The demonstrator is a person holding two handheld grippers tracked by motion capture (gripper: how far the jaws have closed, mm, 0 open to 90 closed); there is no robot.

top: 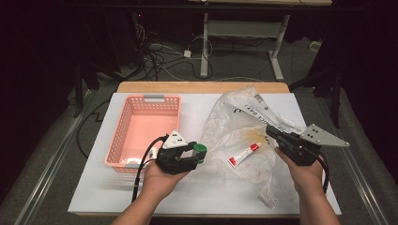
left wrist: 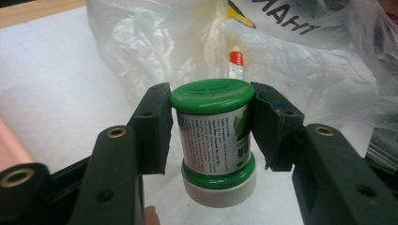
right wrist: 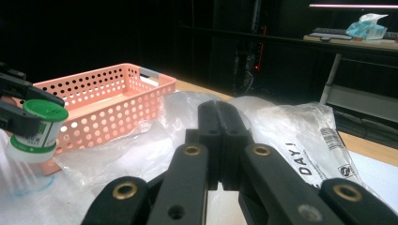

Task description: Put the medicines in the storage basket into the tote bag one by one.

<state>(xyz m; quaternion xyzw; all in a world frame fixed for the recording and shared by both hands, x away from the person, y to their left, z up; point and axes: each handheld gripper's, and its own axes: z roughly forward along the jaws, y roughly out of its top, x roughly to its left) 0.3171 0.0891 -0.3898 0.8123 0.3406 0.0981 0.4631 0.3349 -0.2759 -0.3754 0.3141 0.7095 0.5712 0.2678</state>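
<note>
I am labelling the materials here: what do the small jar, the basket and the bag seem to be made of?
Small jar: probably plastic; glossy green lid, printed label.
Basket: pink moulded plastic, matte, with rows of punched holes.
Bag: thin clear plastic film, crinkled and shiny, with black print.

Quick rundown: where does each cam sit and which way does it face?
High view: above the table's near side, looking forward and down; forearms, left gripper, right gripper.
Left gripper view: along its jaws clamping the green-lidded jar, facing the plastic bag.
Right gripper view: along shut jaws pinching the bag, toward the pink basket.
Shared: jar, bag.
</note>
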